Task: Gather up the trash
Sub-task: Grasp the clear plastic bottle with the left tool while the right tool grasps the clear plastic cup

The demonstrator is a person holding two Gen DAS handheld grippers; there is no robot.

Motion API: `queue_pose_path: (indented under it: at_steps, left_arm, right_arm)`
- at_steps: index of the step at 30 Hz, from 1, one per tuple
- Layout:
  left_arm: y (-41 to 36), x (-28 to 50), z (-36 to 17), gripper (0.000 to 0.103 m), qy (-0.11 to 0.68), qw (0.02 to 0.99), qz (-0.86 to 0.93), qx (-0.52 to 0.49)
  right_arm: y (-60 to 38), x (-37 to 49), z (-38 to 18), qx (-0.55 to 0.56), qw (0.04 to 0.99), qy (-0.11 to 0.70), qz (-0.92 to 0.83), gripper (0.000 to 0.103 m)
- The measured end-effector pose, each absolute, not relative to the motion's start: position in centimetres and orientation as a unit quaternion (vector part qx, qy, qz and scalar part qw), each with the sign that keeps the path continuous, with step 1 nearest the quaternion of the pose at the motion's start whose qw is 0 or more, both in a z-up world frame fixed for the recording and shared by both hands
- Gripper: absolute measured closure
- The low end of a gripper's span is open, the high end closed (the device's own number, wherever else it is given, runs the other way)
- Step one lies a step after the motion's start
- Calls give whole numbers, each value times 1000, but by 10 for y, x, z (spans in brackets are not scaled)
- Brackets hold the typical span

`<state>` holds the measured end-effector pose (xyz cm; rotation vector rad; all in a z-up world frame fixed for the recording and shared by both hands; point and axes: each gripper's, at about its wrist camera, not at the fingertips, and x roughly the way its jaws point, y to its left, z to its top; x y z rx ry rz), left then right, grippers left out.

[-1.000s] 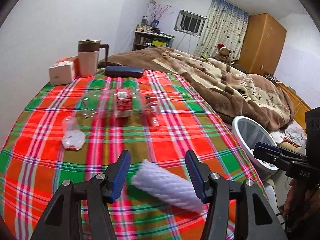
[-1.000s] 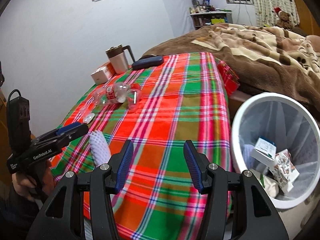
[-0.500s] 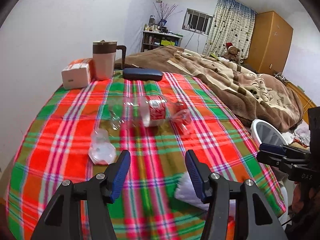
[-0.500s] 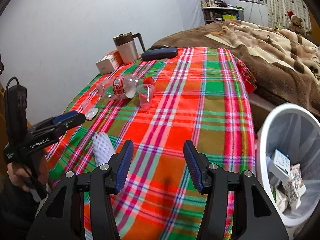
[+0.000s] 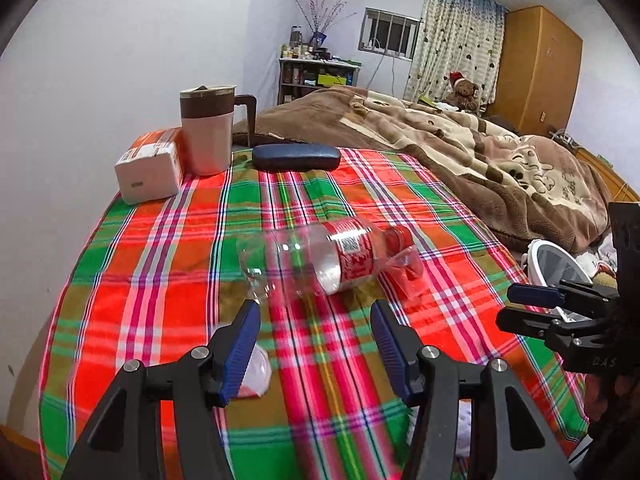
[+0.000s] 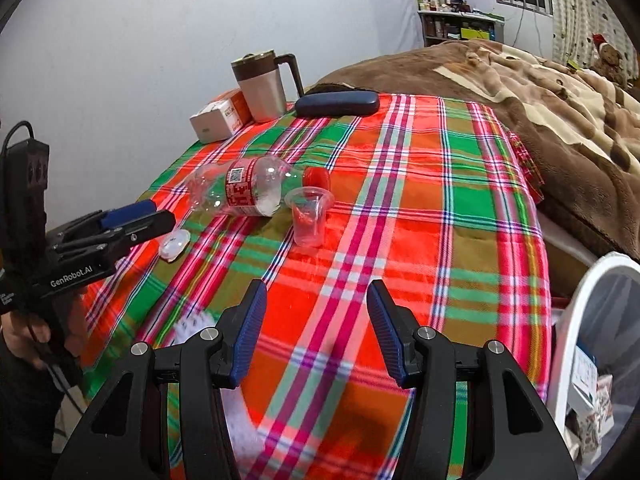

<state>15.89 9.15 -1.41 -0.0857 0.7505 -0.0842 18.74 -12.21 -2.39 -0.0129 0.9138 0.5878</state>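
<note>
My left claw (image 5: 314,346) and right claw (image 6: 316,330) both gape wide, gripping nothing. The clear plastic bottle (image 6: 240,192) lies on its side on the plaid tabletop (image 6: 420,216), touching a clear cup (image 6: 308,216).

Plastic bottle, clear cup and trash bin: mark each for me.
plastic bottle (image 6: 240,190), right wrist view, on its red label.
clear cup (image 6: 309,216), right wrist view, on its side wall.
trash bin (image 6: 568,328), right wrist view, on its white rim.
</note>
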Motion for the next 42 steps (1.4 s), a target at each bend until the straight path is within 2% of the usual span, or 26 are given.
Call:
queue_pose_path:
  at_steps: [7,20,22,24,29,42]
  left_arm:
    - [103,187,-8,46,367,929,-43,-12]
    - [121,241,-11,46,378,922,-79,-26]
    - [120,248,-14,46,379,921,-92,-25]
    - [118,253,-16,46,381,918,-105,-21]
    - [111,259,-23,41,387,911,-142,-8]
    - [62,238,-37,38,426,875,-218,75]
  right_arm:
    - [-103,205,-33,-20,852,441,281,49]
    - [-71,239,-53,-30,847,453,278,49]
    - [-69,241,-55,-32,846,453,280,53]
    - [-67,243,-56,-35,844,454,282,73]
    - [-70,241,-56,-32,843,454,287,74]
    - [-114,217,-51,-3,848,455,273,74]
